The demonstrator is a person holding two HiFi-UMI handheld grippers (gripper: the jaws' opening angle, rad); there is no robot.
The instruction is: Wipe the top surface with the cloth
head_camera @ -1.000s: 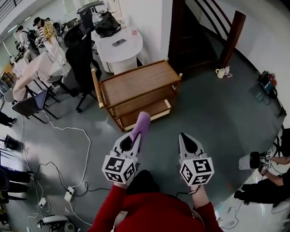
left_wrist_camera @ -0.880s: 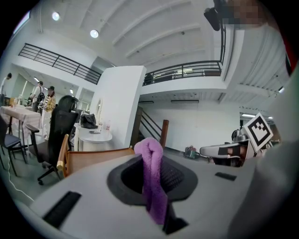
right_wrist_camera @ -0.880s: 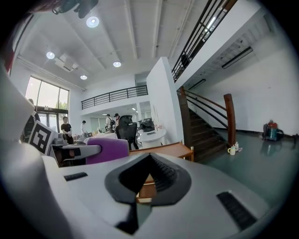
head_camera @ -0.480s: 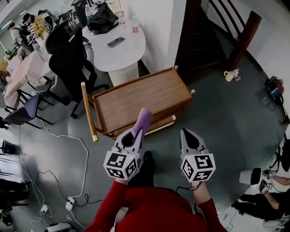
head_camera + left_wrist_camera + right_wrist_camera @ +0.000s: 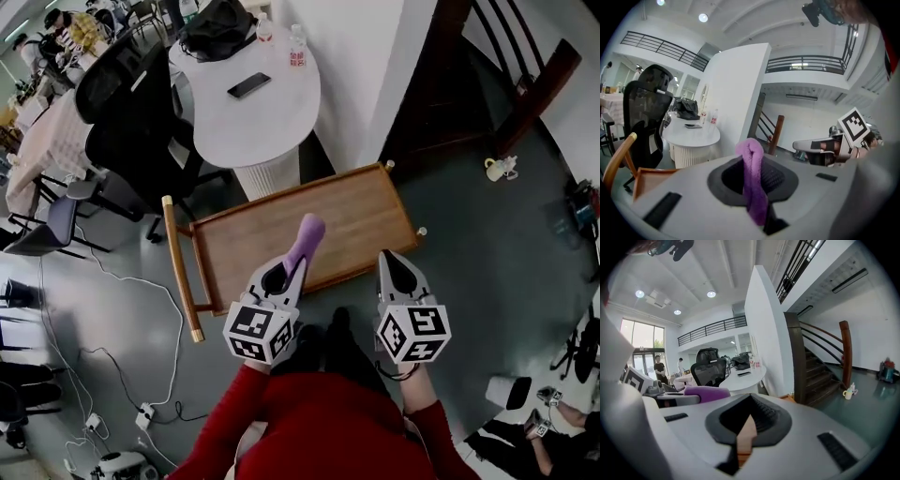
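Standing ahead-left of the left tongs (image 5: 298, 260), a black chair (image 5: 131, 112) sits near the wooden cart (image 5: 361, 216). Those tongs pinch the purple cloth (image 5: 307, 232) over the cart top's near edge. A white table (image 5: 272, 117) lies beyond. The right tongs (image 5: 392, 258), pressed together and empty, hover alongside.

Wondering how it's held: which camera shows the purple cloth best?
The left gripper view: the purple cloth sits close, centred, pinched in the left gripper. The head view shows it small, over the wooden cart. The right gripper view shows only its side.
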